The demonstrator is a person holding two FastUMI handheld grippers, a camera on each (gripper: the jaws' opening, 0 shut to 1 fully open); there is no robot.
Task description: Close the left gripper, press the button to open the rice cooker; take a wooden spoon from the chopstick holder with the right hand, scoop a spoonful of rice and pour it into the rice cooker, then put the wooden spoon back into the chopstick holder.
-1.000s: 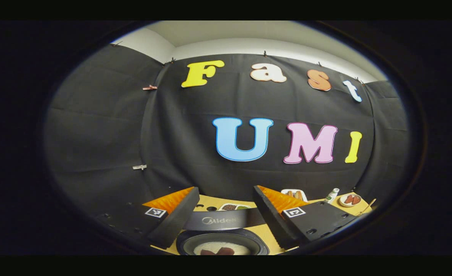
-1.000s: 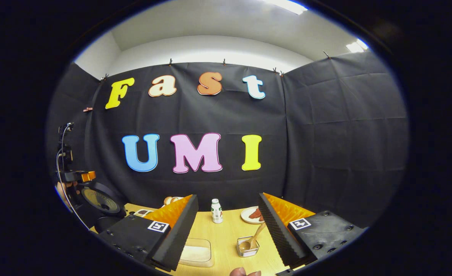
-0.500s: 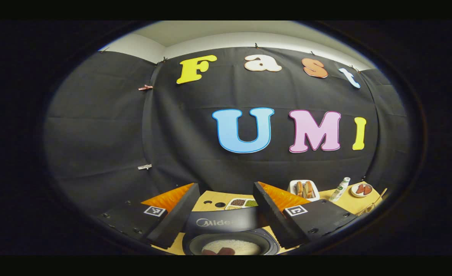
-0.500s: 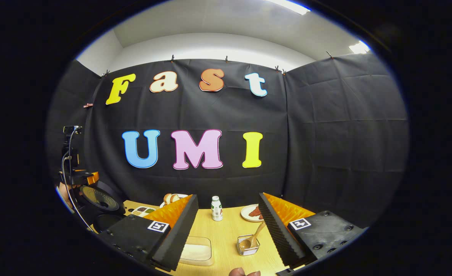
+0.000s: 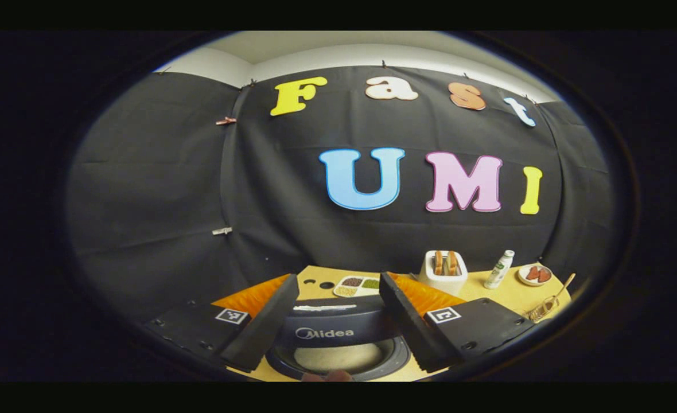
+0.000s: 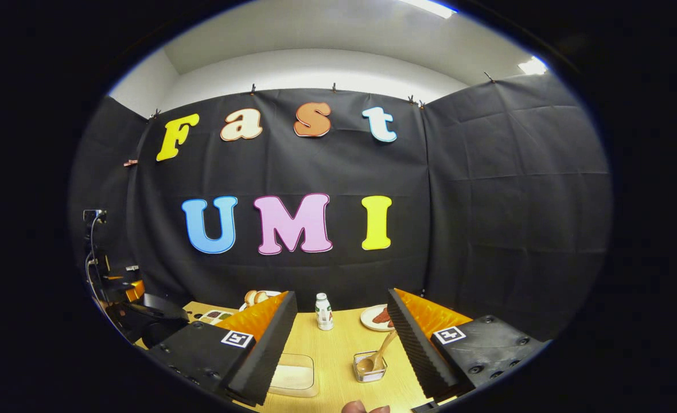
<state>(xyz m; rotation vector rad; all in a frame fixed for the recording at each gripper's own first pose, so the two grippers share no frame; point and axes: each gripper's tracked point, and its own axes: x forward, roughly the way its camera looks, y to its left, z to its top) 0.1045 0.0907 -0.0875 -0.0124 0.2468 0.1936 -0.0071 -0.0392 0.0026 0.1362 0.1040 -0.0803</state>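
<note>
While both fingers gape empty, wooden spoon leans in chopstick holder, handle up-right.

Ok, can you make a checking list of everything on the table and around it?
Surface: wooden table, looks tidy.
Job's things: rice cooker is open, with white rice showing in its pot; wooden spoon stands in the chopstick holder; clear box of rice sits beside the holder.
Clutter: toaster with bread, small bottle, plate of food, divided snack tray.
Grippers: left claw open over the cooker; right claw open, holding nothing.
Cables: a thin cable loops up at the far left of the right gripper view.
Surroundings: black cloth wall, white ceiling above.
</note>
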